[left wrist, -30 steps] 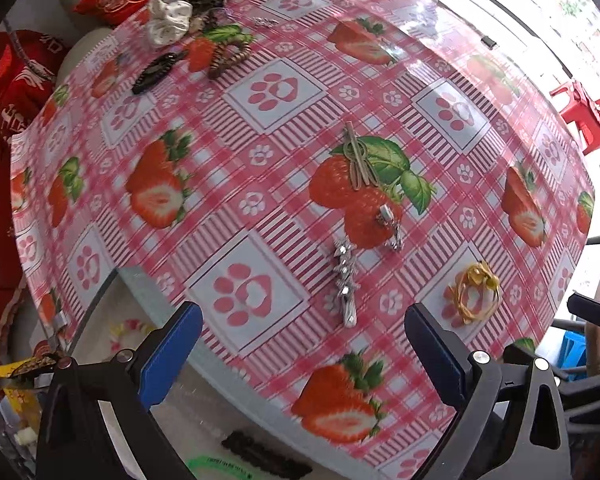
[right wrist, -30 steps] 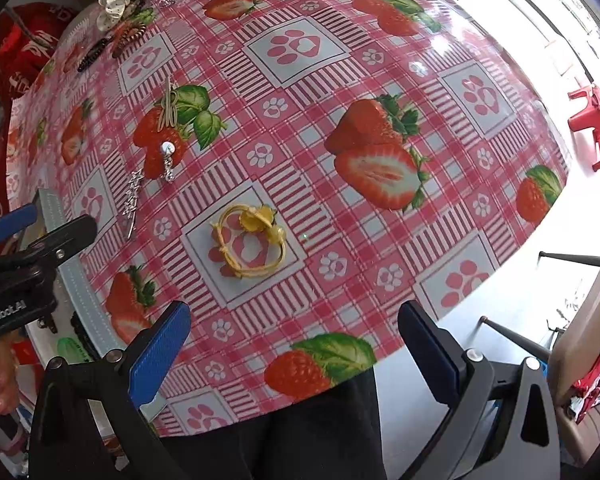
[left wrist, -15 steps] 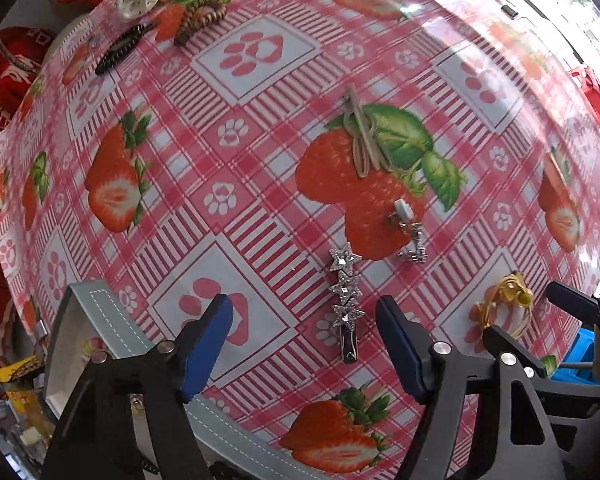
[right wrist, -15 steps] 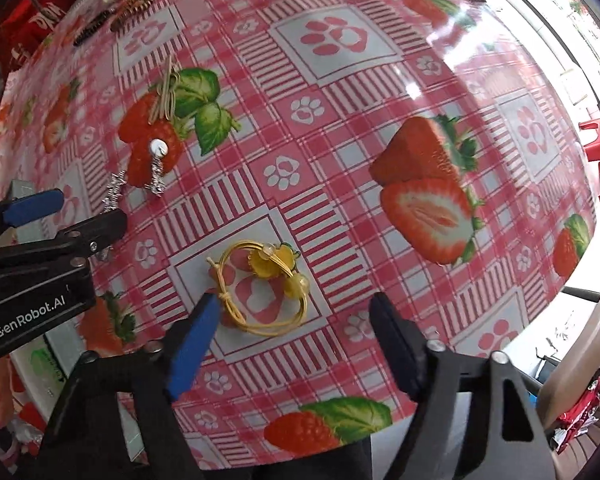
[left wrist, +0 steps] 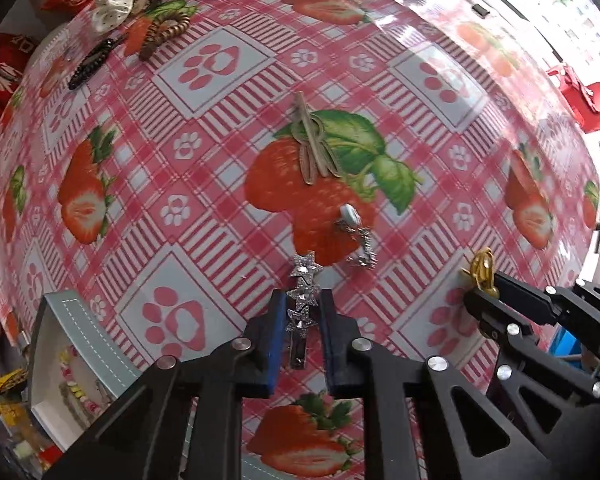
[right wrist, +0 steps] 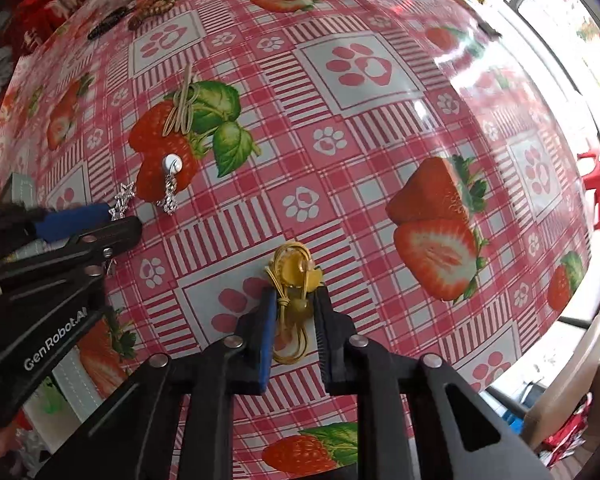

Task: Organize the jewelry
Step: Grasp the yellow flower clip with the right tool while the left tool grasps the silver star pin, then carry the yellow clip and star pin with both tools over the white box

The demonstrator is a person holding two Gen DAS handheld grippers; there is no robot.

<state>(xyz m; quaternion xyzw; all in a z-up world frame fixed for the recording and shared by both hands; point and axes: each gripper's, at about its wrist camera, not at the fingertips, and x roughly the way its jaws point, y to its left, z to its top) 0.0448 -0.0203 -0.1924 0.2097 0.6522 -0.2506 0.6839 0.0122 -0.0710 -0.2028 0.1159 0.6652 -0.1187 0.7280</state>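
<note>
A silver star hair clip (left wrist: 305, 276) lies on the strawberry tablecloth (left wrist: 220, 200). My left gripper (left wrist: 302, 300) points straight down over it; its jaws are closing, and the blue pads (left wrist: 275, 332) touch the clip's lower stars on both sides. To the right, a yellow hair tie with beads (right wrist: 294, 270) is squeezed into a narrow loop between the closing jaws of my right gripper (right wrist: 294, 300). In the right wrist view, the left gripper (right wrist: 120, 220) and the star clip (right wrist: 122, 198) show at the left edge. In the left wrist view, the right gripper (left wrist: 472, 300) holds the yellow tie (left wrist: 482, 266).
A silver drop earring (left wrist: 356, 236) and beige hair ties (left wrist: 314, 148) lie just beyond the clip. At the far left are a black clip (left wrist: 92, 62), a brown coil tie (left wrist: 168, 34) and a white scrunchie (left wrist: 114, 4). A grey jewellery box (left wrist: 80, 320) sits at the near left.
Both grippers came down onto the table and their jaws went from wide apart to nearly together. The yellow tie's round loop is now pressed flat.
</note>
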